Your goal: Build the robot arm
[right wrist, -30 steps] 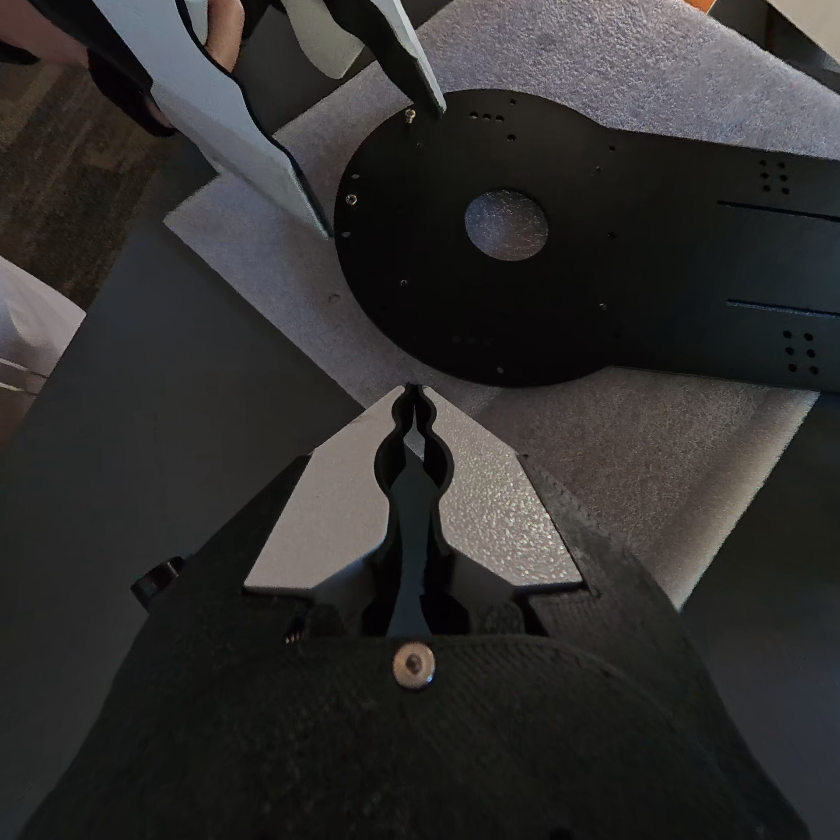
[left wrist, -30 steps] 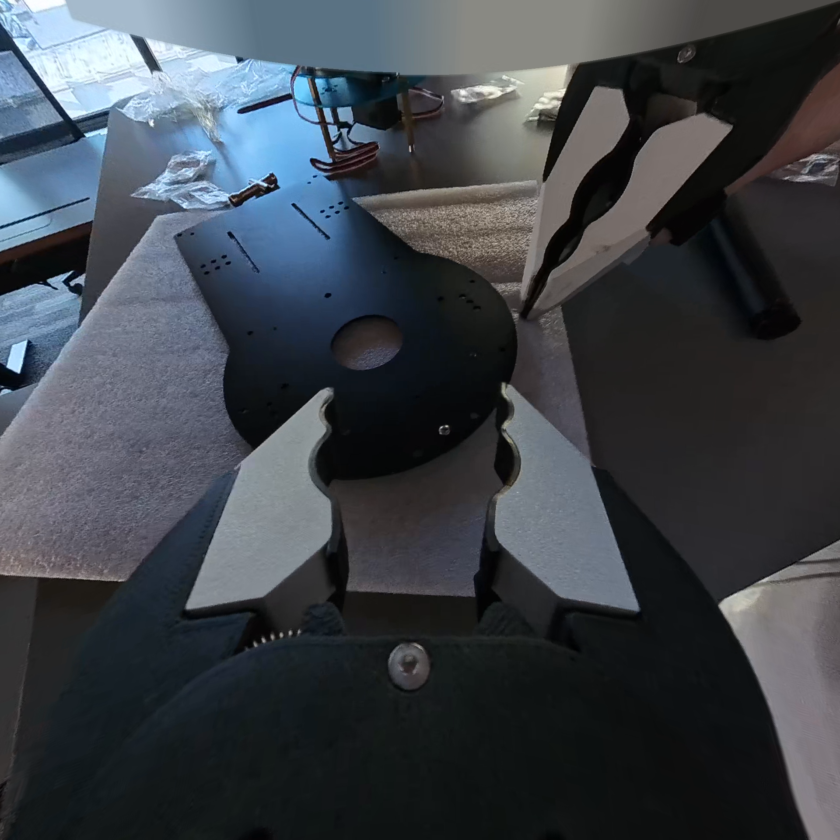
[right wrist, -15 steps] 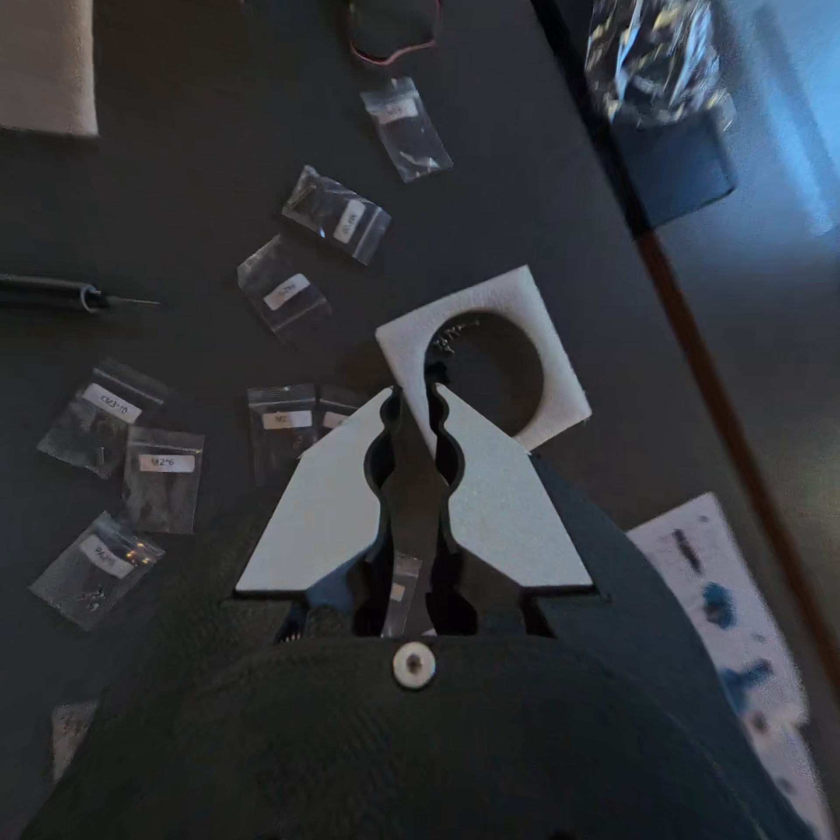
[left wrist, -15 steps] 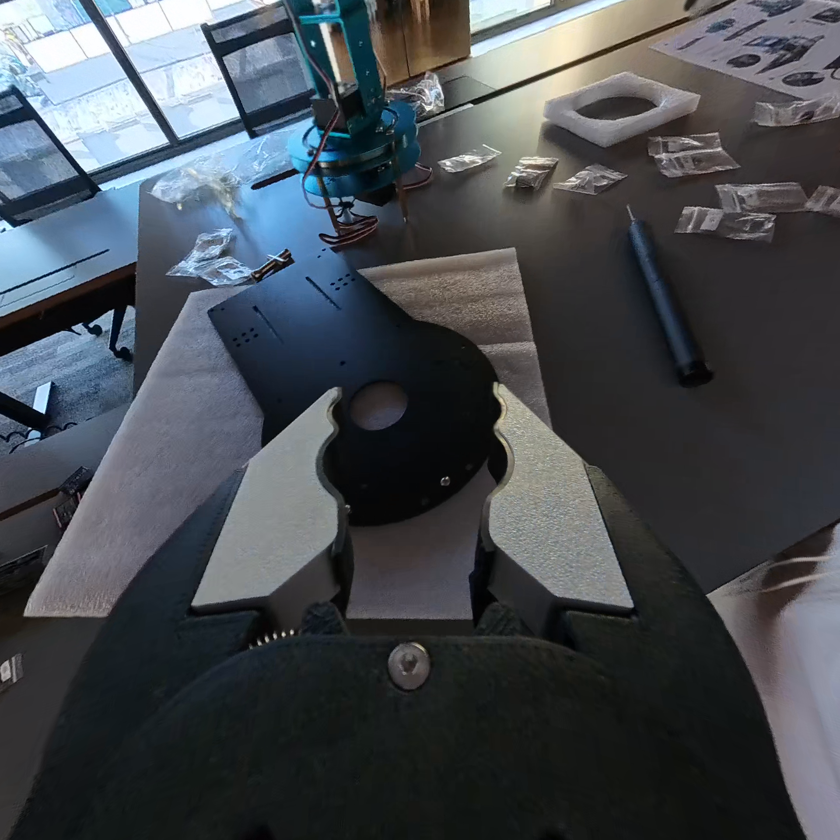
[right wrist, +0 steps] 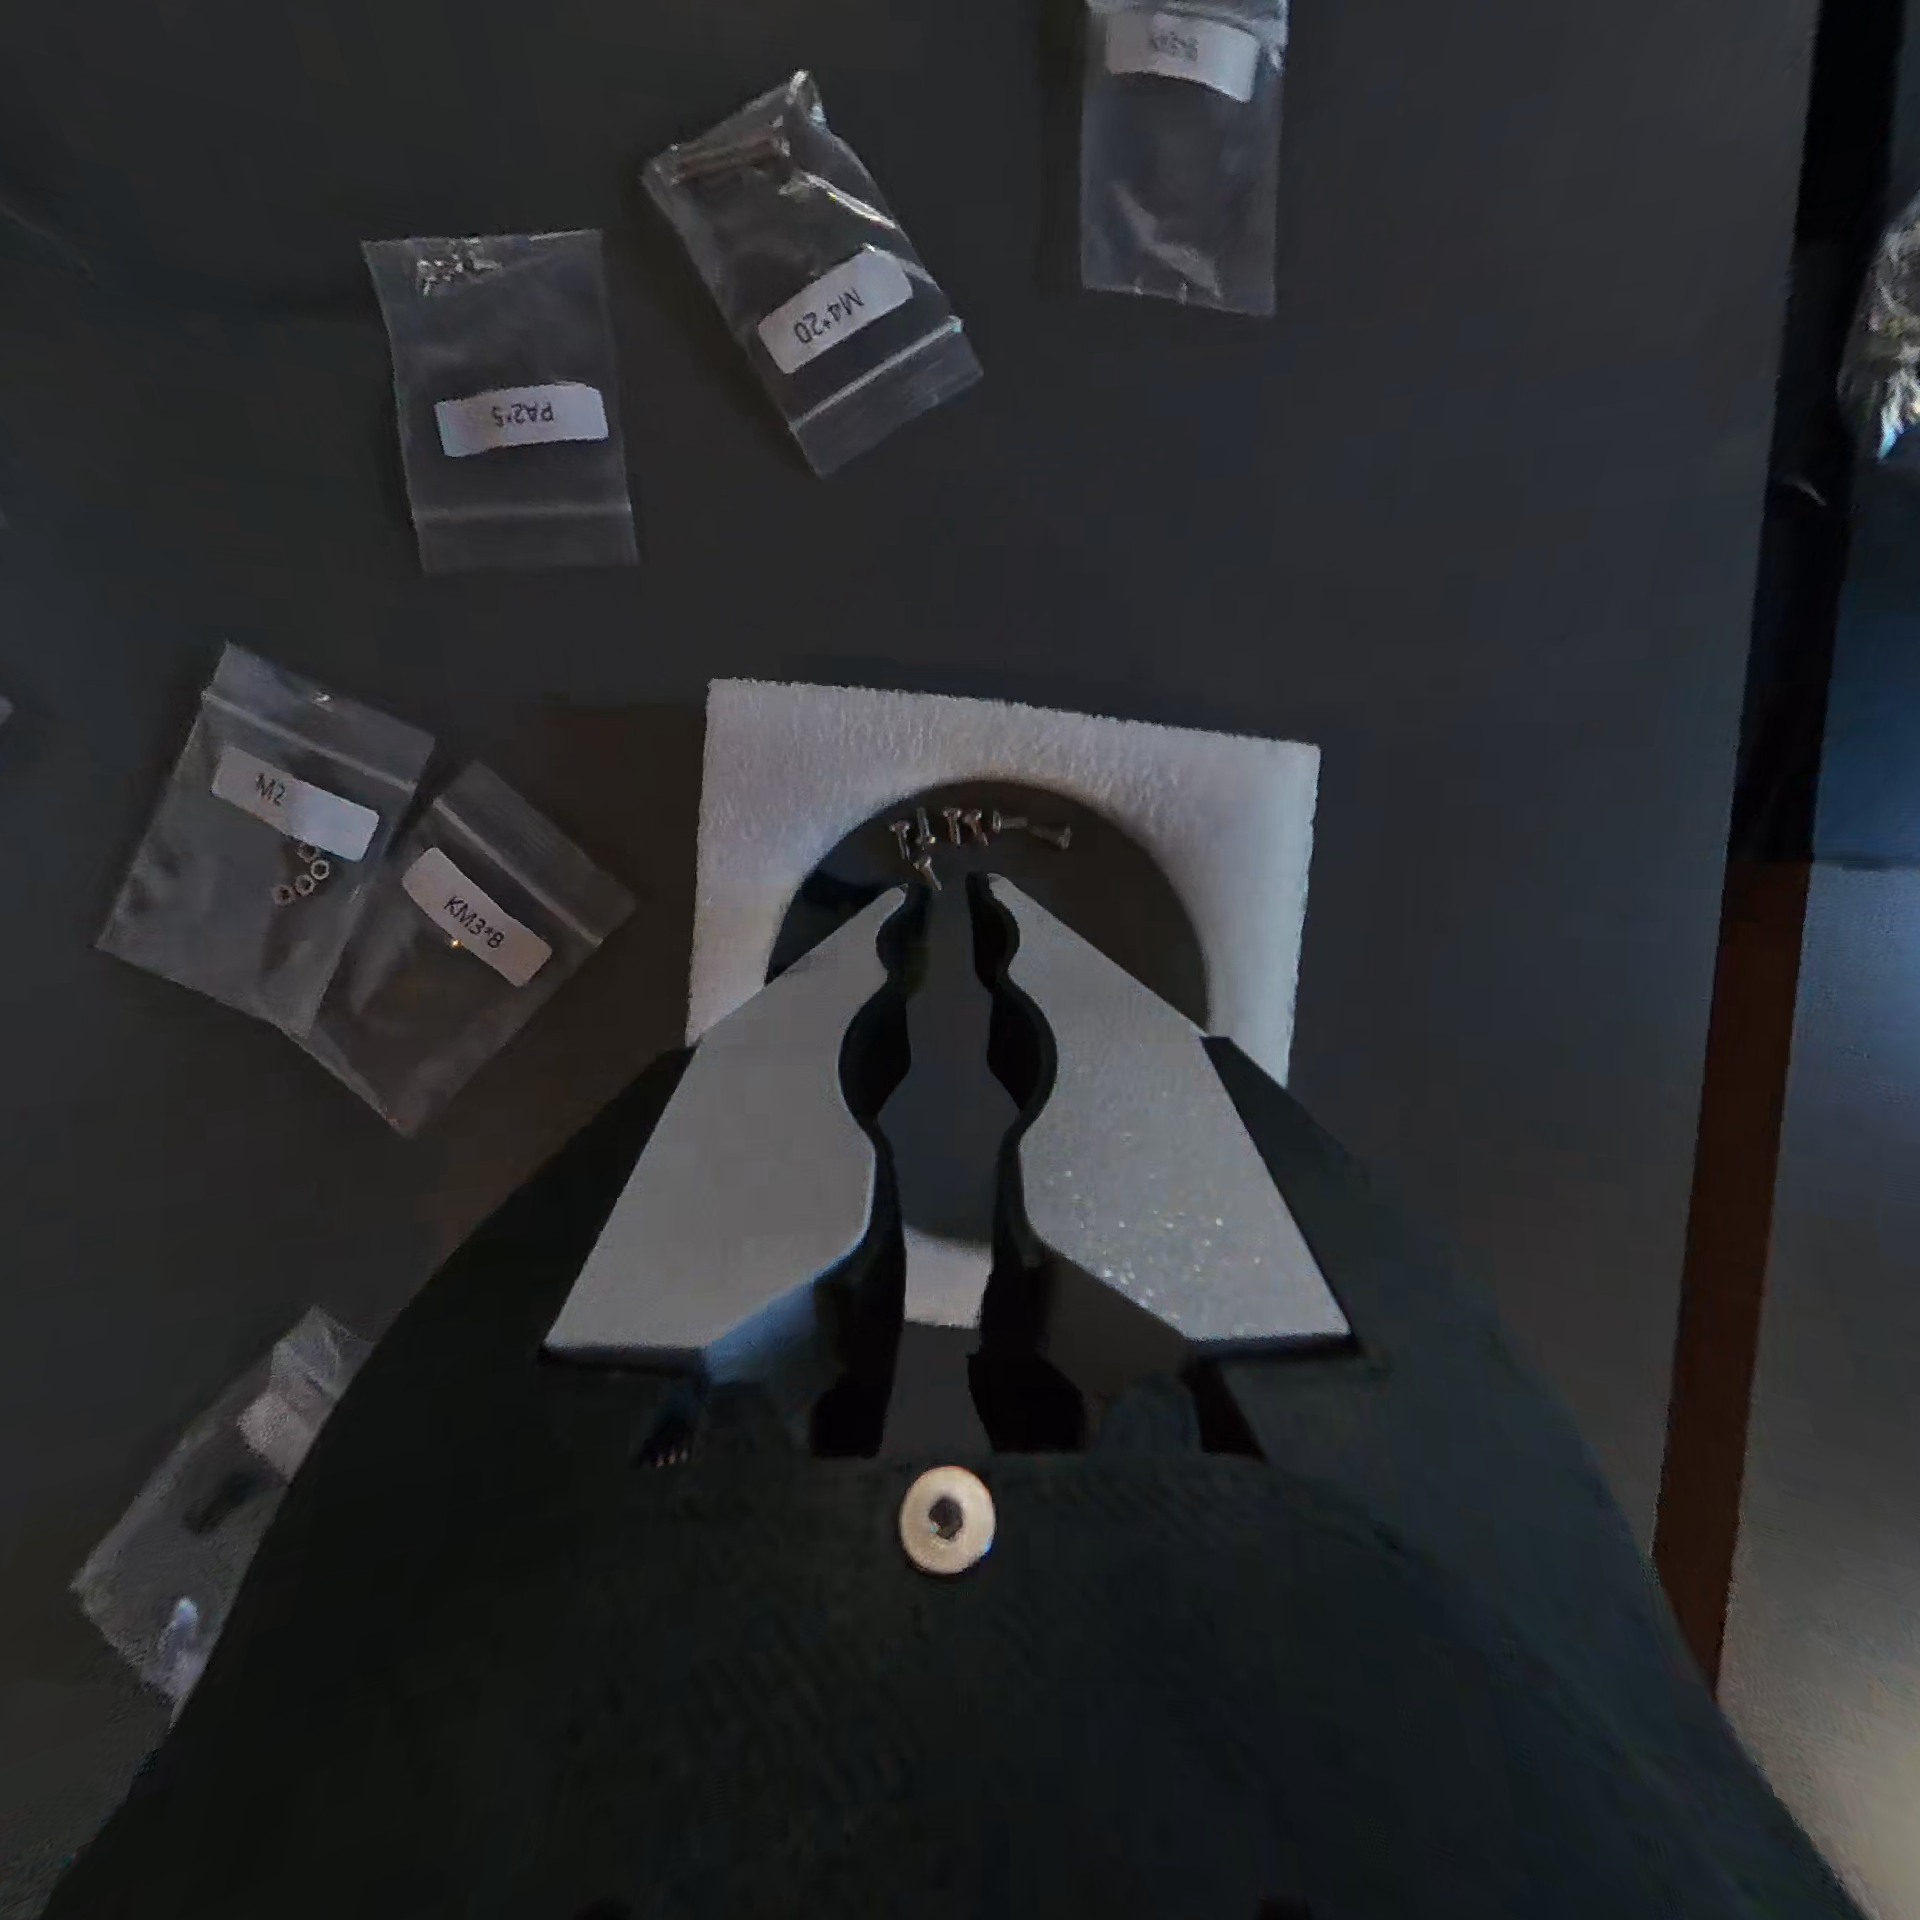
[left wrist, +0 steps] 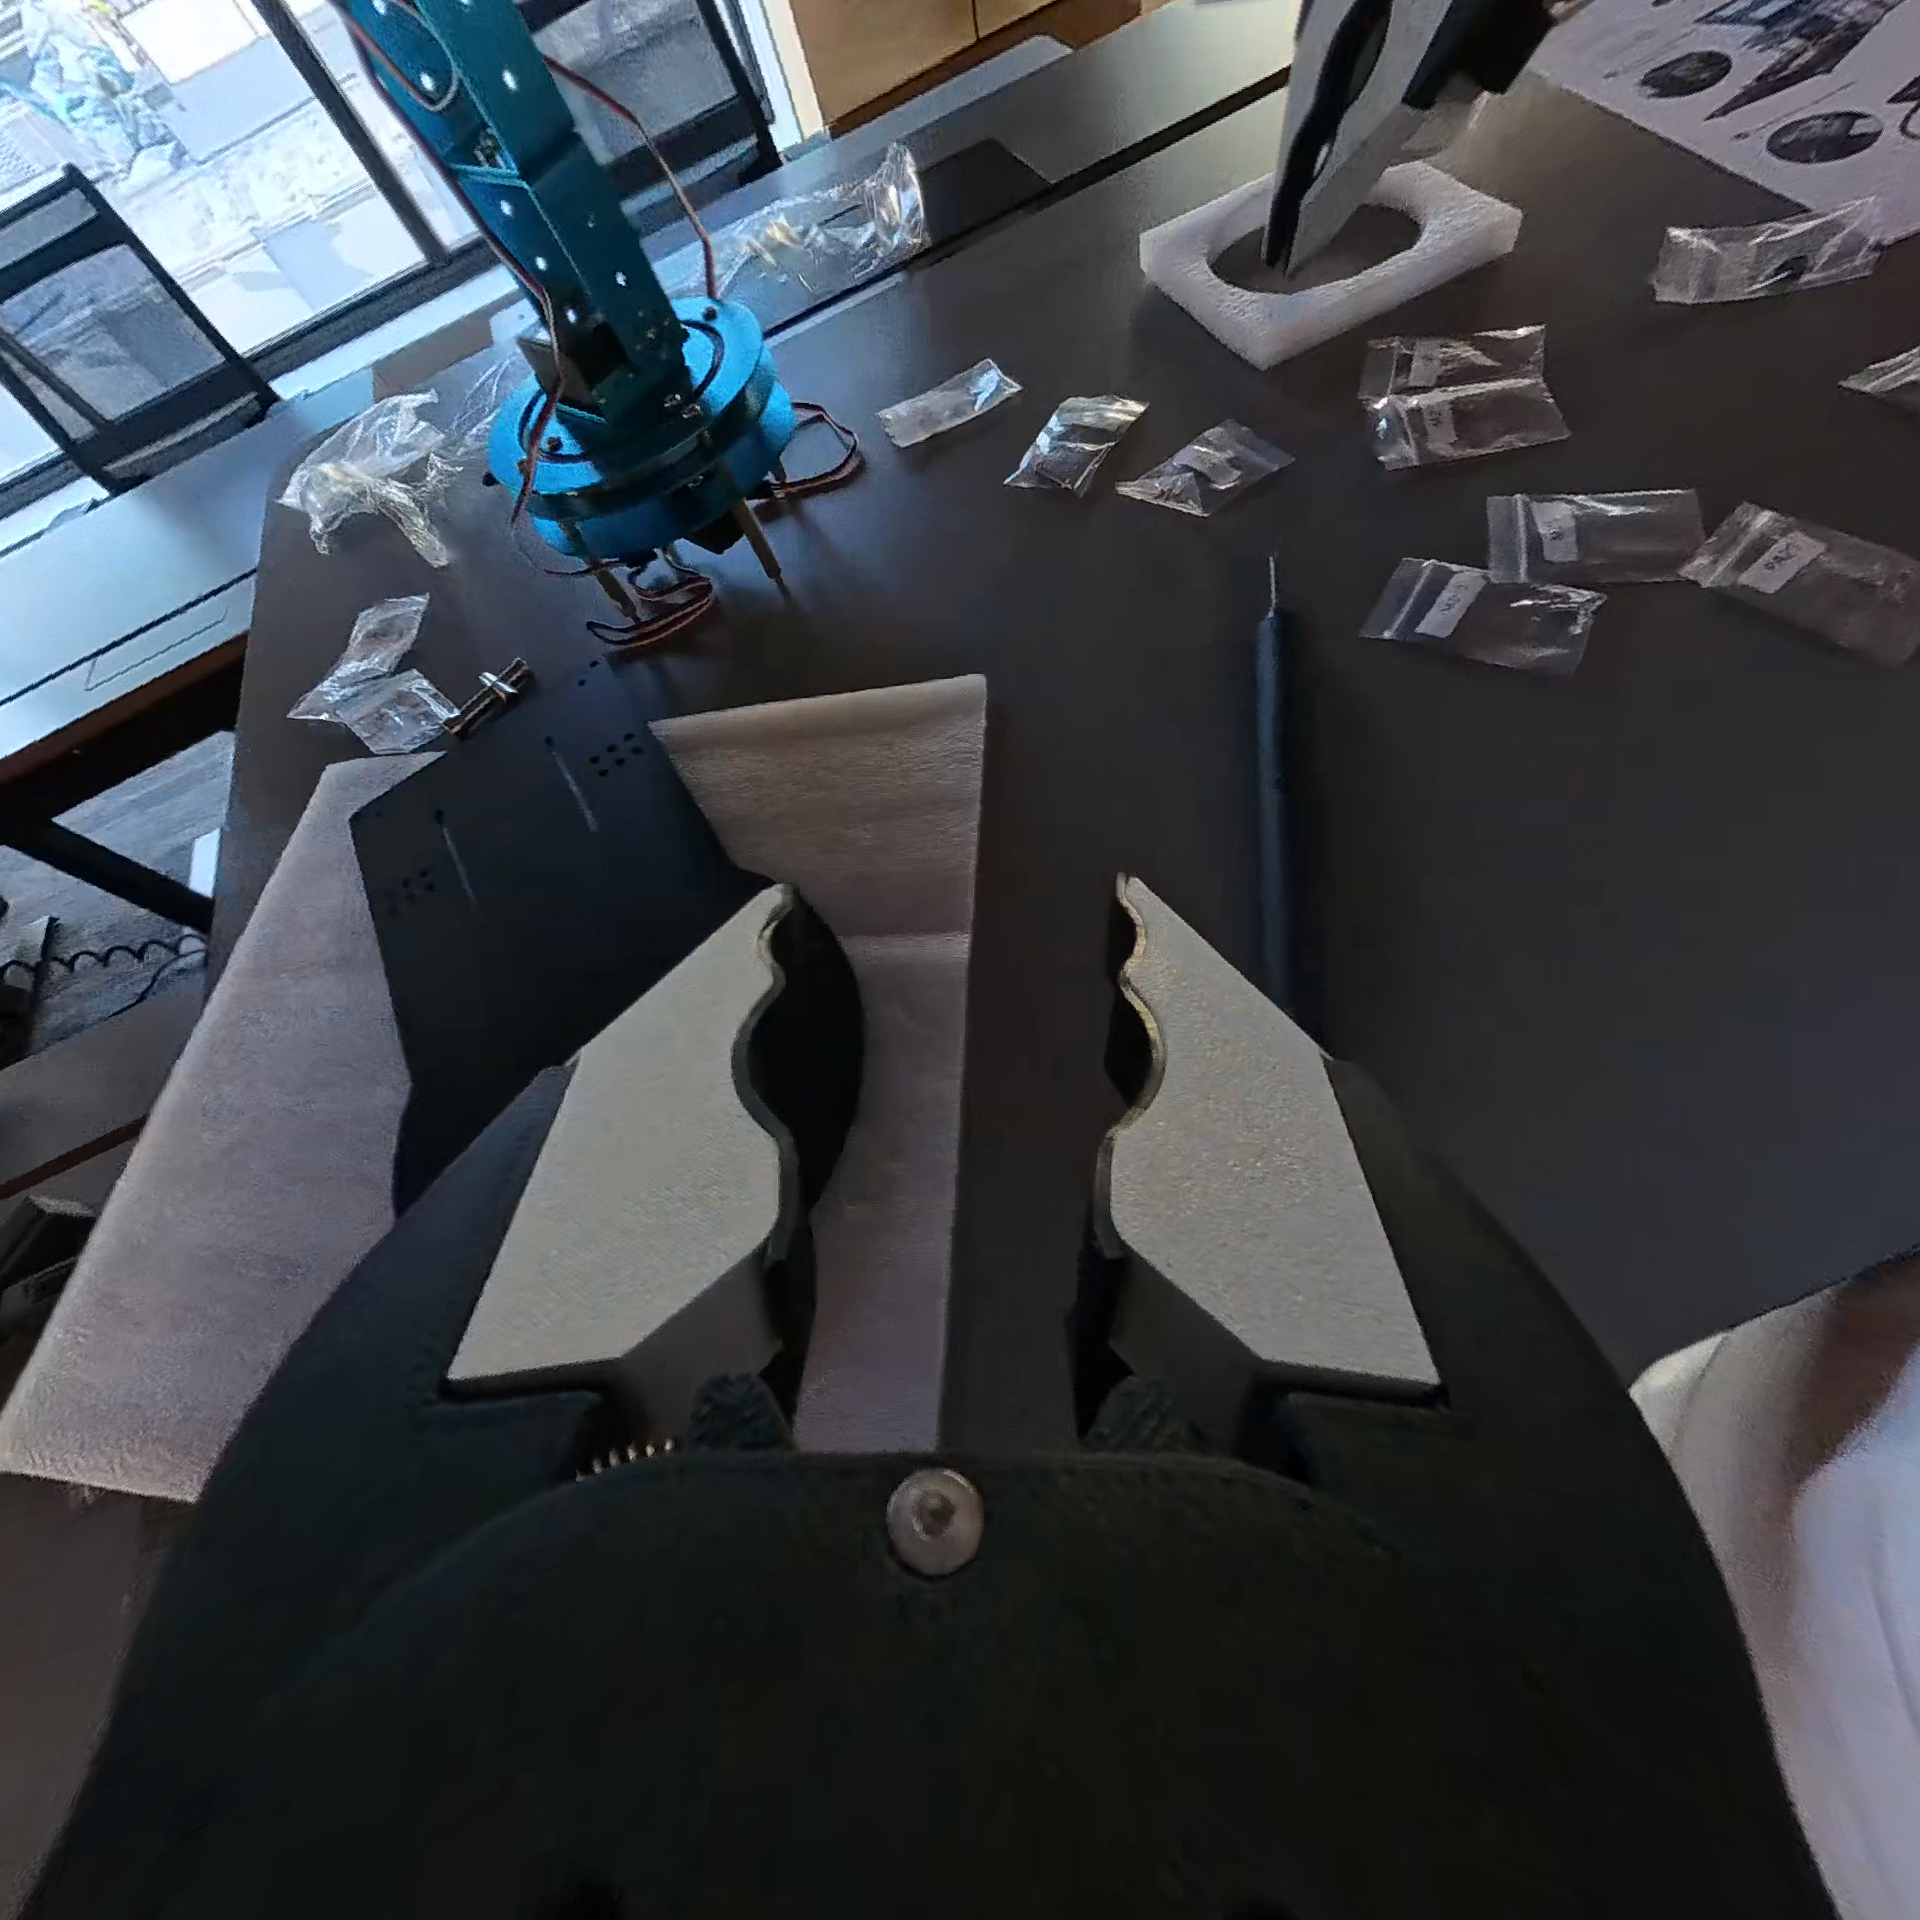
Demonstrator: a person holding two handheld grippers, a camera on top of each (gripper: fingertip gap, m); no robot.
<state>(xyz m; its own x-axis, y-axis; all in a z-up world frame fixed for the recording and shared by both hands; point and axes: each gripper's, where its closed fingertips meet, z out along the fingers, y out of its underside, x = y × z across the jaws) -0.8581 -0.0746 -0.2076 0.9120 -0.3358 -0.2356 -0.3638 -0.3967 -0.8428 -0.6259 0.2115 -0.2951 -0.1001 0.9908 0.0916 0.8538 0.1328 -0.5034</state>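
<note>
The dark surface point(left wrist: 1558, 935) carries every item in both views. A grey foam sheet point(left wrist: 260, 1195) lies on its left part, with a black perforated plate point(left wrist: 520, 883) resting flat on top. Beyond the sheet stands a blue robot arm point(left wrist: 613, 343) on a round base, with red and brown wires trailing from it. The left hand-held gripper point(left wrist: 951, 904) hangs above the right edge of the foam sheet; its jaws stand wide apart and hold nothing, with the left finger over the rounded end of the plate and the right finger over bare surface. A dark slim screwdriver point(left wrist: 1273, 790) lies on the surface just beside the right finger. A white foam frame point(right wrist: 997, 769) with a round cut-out lies farther right, and clear labelled zip bags point(right wrist: 499, 395) are scattered around it. The right hand-held gripper point(right wrist: 943, 885) points down into the cut-out; its jaws are slightly apart and grip nothing. A cluster of small screws point(right wrist: 966, 831) lies on the surface inside the cut-out, just beyond the fingertips, the nearest screw lying next to the left tip.
</note>
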